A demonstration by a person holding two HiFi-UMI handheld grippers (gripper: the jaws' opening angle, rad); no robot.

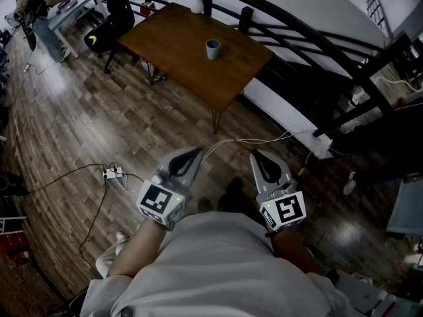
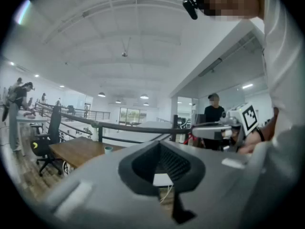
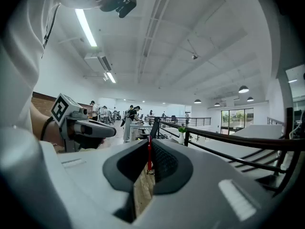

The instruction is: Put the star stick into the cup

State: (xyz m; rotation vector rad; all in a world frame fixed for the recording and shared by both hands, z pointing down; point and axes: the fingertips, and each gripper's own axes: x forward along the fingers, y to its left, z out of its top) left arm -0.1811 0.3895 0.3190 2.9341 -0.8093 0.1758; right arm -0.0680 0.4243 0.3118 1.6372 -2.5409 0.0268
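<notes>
Head view dim, corners dark; gripper views bright under ceiling strip lights (image 3: 88, 27), fisheye-warped; left gripper (image 2: 161, 151) blurred.

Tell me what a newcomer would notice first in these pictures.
Two grey grippers held close to the person's body fill the lower head view, the left gripper and the right gripper, both pointing forward. The right gripper is shut on a thin red stick that stands upright between its jaws. Further ahead is a wooden table with a small cup on it.

one cup (image 1: 213, 49), one table (image 1: 172, 41), one red stick (image 3: 149, 152)
</notes>
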